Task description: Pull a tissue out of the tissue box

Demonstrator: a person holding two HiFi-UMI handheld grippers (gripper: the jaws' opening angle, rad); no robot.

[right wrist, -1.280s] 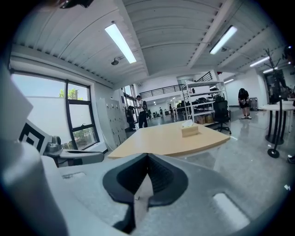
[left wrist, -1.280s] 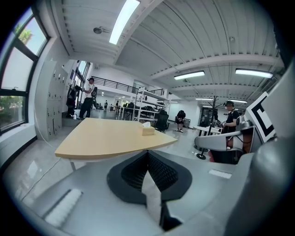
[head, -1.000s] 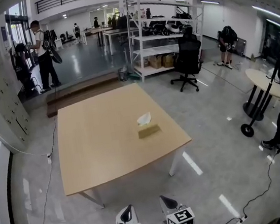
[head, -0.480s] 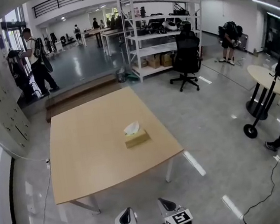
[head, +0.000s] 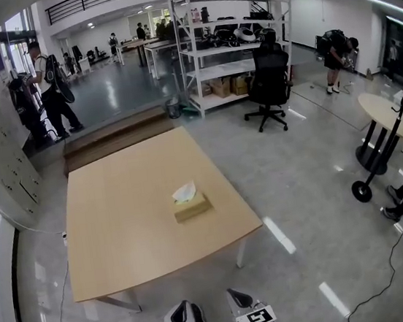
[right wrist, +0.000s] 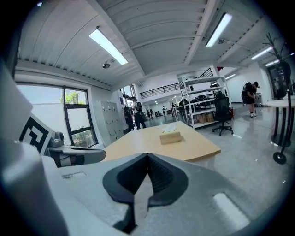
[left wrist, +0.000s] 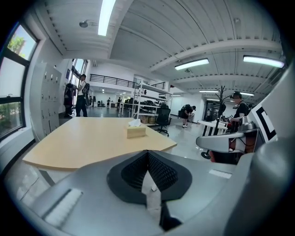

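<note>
presently left gripper (head: 182, 312) and right gripper (head: 239, 297) are both clenched, empty; tissue box (head: 192, 208) sits mid-table (head: 115, 234) at twelve o'clock, well apart; tissue (head: 184, 192) stands proud, ready for pinching; approach judged incomplete

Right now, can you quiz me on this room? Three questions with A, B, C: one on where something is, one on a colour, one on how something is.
1. Where is the box?
A on the table
B on the floor
C on a shelf

2. What colour is the chair?
A red
B black
C yellow

3. How are the jaws of the right gripper?
A wide apart
B shut on the box
C shut, empty

Answers:
1 A: the box sits near the table's middle.
2 B: its seat and back are black.
3 C: the right gripper view shows the jaws meeting with nothing between them.
</note>
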